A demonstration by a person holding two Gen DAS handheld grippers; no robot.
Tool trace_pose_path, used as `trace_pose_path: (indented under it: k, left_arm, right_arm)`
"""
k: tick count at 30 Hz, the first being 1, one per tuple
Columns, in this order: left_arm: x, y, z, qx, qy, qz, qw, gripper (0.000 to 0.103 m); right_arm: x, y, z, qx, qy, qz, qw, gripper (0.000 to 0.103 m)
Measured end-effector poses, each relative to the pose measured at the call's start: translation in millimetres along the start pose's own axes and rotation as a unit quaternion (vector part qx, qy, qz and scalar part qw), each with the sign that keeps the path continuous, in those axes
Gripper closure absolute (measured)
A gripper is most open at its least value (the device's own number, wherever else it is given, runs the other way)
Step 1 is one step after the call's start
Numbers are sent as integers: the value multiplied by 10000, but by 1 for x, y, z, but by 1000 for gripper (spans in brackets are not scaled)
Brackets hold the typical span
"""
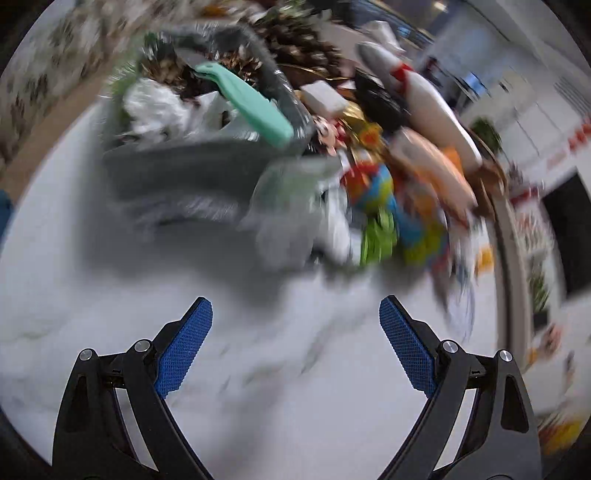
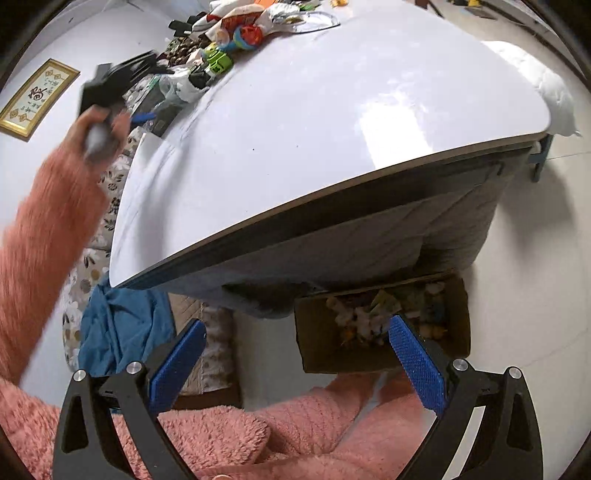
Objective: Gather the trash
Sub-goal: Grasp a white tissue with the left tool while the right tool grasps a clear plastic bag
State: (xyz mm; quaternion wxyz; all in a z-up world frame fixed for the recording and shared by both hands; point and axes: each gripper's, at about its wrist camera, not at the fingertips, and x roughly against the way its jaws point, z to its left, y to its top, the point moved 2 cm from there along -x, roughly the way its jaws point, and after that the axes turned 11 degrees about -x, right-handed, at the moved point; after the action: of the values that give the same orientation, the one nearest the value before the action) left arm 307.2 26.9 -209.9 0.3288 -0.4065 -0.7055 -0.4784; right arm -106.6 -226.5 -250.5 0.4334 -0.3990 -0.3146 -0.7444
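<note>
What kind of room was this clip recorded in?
Probably a lived-in home room: a glossy white table heaped with toys and bags at its far end, a framed picture on the wall, and a cardboard box of scraps underneath.

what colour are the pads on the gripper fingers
Blue, with a fine textured grid. The right wrist view shows the pads sharpest.

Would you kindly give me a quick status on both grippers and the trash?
Left gripper open, empty, over the white table. Right gripper open, empty, above the cardboard box of scraps under the table edge. Clutter pile ahead of left; view blurred.
</note>
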Motion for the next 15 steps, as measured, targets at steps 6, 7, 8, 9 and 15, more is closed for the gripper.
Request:
trace_pose_path:
  k: [6,7,8,9,15]
  left_arm:
    - [-33,34,10,953,-129,66,9953,31]
    - [-38,32,12,975,-141,258,9948,62]
    - [-46,28,13,983,-286,510,9934,67]
    - [-50,23,14,967,-418,632,9924,80]
    - [-21,-24,22,85,-716,643,9953,87]
  right_arm:
    - [7,-11,-5,-253,-118,-128,9995,5]
    - [7,-11,-4,-275,-117,-143,9995,5]
    - [8,-11,-3,-286,-98,-160,9994,6]
    - [10,-9,-2,-279,-92,-207,9994,6]
    - [22,14,24,37,247,-321,9992,6]
